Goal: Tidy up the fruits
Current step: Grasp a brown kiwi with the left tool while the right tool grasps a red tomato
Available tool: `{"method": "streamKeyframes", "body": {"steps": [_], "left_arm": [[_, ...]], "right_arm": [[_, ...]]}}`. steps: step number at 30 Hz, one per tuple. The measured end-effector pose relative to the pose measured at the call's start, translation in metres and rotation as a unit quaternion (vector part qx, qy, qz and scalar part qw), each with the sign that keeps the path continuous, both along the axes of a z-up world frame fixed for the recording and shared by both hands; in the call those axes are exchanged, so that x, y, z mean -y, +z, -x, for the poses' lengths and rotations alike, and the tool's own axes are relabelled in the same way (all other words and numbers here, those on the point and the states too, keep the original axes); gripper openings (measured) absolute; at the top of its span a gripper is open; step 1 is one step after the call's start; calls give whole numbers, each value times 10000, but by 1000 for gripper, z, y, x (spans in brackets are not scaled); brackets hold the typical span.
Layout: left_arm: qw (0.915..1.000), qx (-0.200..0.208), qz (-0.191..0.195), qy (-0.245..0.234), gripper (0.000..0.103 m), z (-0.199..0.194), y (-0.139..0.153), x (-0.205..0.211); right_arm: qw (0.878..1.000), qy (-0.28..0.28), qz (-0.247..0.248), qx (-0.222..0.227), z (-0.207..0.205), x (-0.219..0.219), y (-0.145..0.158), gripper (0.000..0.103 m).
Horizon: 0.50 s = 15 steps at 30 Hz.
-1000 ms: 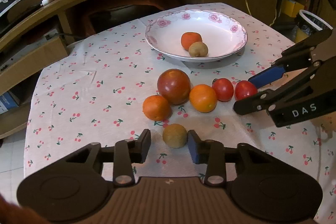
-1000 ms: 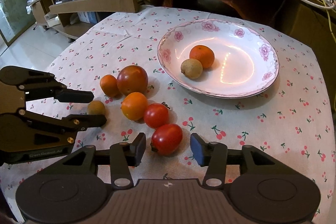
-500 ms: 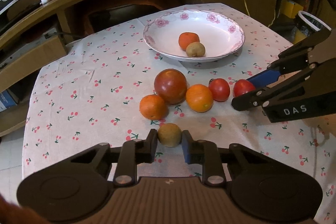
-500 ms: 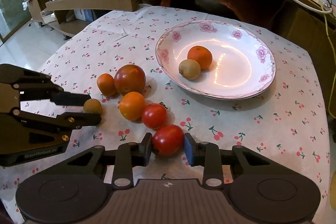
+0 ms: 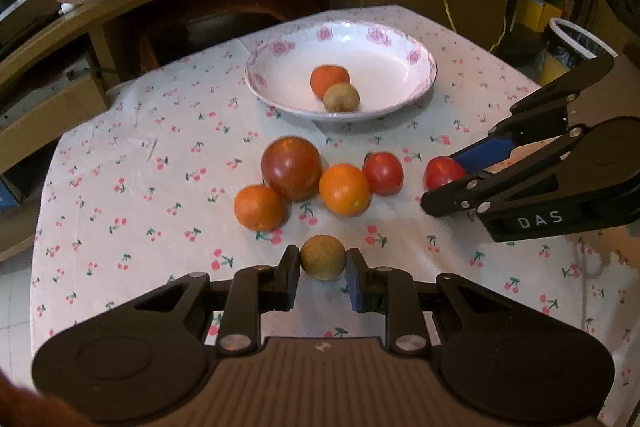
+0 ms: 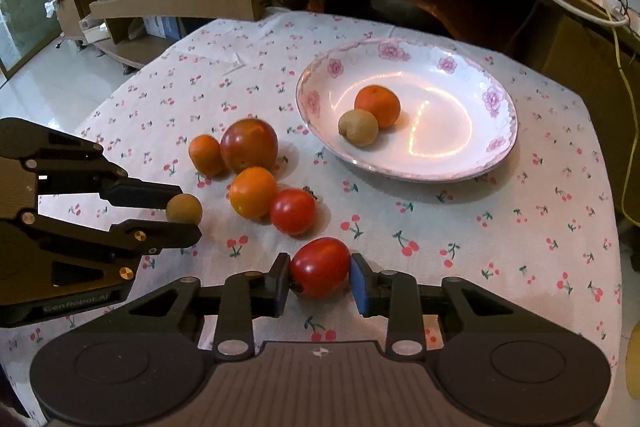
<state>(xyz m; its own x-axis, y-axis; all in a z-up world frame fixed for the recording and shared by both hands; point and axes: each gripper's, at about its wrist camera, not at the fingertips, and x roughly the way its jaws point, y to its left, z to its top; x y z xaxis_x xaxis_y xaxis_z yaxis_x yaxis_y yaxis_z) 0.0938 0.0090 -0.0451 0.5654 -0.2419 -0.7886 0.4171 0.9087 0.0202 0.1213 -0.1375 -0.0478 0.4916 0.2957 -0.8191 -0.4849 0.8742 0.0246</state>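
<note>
Left gripper [image 5: 323, 263] clamped on small brown fruit [image 5: 322, 257] near table's near edge; right gripper [image 6: 319, 271] clamped on red tomato [image 6: 319, 266], same edge. Both judged light, round, smooth; tomato soft-skinned, bruisable. Grip across widest middle, gently. Plate [image 6: 496, 147] toward far edge.

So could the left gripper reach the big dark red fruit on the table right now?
Probably not right now. The left gripper is already shut on a small round brown fruit. The big dark red fruit sits just beyond, with the tablecloth between them bare, but there's no room in the jaws.
</note>
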Motion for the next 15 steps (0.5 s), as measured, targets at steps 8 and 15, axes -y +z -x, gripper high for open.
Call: {"method": "streamKeyframes", "body": {"steps": [8, 15], "left_arm": [[9998, 58, -116, -117, 33, 0, -2, 1], [9999, 63, -76, -82, 38, 1, -3, -2]], "right_arm": [[10000, 83, 2, 34, 1, 2, -1, 39], [9999, 87, 22, 56, 2, 2, -2, 47]]}}
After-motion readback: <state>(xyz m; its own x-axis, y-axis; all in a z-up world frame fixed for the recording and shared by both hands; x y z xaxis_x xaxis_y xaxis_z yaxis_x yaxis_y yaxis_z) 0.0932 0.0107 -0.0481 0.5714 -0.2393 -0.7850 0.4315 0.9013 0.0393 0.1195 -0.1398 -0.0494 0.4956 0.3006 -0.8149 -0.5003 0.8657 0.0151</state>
